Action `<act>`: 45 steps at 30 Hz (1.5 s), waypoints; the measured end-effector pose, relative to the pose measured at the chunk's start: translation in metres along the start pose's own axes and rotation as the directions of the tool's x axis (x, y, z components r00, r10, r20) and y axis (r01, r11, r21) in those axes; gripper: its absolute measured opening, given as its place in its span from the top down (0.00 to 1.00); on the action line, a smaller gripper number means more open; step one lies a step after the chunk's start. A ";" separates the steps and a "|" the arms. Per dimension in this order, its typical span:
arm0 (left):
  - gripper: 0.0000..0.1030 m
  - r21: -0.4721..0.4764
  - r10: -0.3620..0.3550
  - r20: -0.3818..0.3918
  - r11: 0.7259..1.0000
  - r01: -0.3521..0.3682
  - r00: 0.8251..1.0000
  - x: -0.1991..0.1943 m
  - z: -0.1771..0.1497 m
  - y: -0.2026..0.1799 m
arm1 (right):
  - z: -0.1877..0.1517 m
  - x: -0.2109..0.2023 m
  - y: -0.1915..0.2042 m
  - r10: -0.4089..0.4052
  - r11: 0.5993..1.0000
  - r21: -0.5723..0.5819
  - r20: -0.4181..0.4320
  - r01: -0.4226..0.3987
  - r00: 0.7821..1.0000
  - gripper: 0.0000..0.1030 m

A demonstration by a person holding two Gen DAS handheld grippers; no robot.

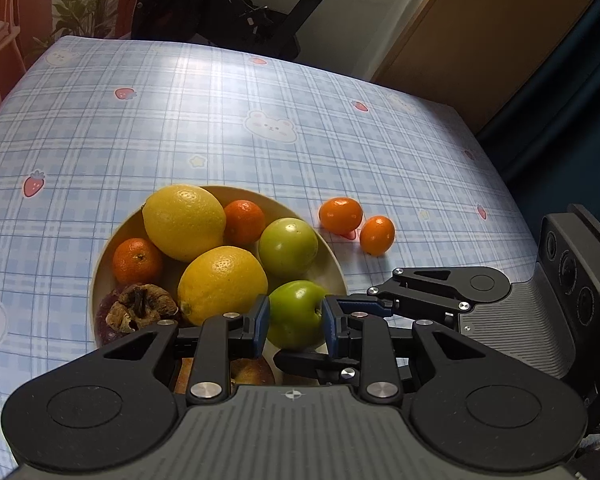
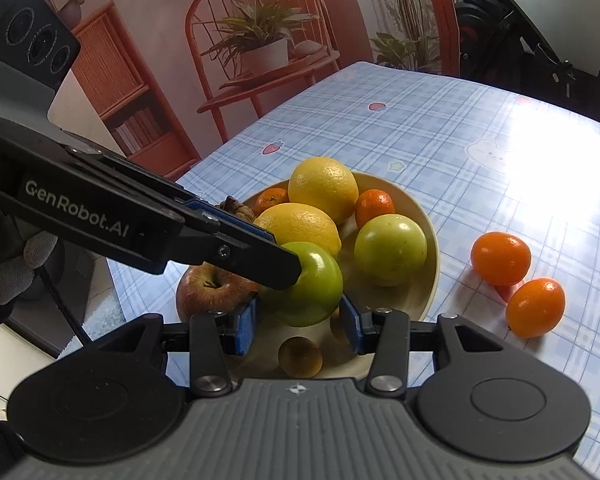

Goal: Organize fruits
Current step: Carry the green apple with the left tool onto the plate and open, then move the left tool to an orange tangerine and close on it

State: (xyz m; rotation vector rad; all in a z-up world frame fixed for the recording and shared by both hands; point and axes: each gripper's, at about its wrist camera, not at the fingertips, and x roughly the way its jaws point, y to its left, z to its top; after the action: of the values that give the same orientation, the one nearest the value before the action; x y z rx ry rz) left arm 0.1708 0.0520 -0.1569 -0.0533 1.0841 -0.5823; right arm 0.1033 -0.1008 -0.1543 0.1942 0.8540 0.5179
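Note:
A small green apple [image 1: 296, 316] [image 2: 308, 288] hangs just over the near side of a cream bowl [image 1: 106, 256] [image 2: 416, 292]. My left gripper [image 1: 295, 308] has its blue pads on the apple's two sides. In the right wrist view its black finger [image 2: 236, 248] reaches in from the left onto the apple's top. My right gripper [image 2: 298, 326] also closes on the apple, one pad on each flank. The bowl holds two lemons [image 1: 184, 222], another green apple [image 1: 288, 246], tangerines [image 1: 138, 260] and a red apple [image 2: 210, 288]. Two tangerines [image 1: 340, 216] [image 2: 535, 308] lie on the cloth right of the bowl.
A blue checked tablecloth [image 1: 220, 112] covers the table. The table's left edge runs close to the bowl in the right wrist view. A gloved hand [image 2: 12, 264] holds the left gripper. A dried dark fruit [image 1: 140, 308] and a small brown fruit [image 2: 300, 356] lie in the bowl.

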 end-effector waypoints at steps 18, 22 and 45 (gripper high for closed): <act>0.71 0.001 0.068 0.121 0.998 -0.069 0.990 -0.013 0.013 -0.018 | -0.006 -0.038 -0.013 -0.076 0.997 0.009 0.128 0.075 0.989 0.53; 0.71 0.010 0.061 0.138 0.998 -0.063 0.989 -0.005 0.019 -0.029 | -0.012 -0.053 -0.029 -0.163 0.986 0.040 0.181 0.159 0.970 0.53; 0.71 0.066 0.055 0.083 0.996 -0.060 0.995 0.059 0.048 -0.069 | -0.046 -0.044 -0.083 -0.326 0.944 0.124 0.215 0.305 0.921 0.52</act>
State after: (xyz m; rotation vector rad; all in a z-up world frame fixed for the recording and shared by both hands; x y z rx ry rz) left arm 0.2017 -0.0458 -0.1598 0.0138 0.9836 -0.5604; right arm 0.0739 -0.1965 -0.1850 0.1894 0.6612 0.1492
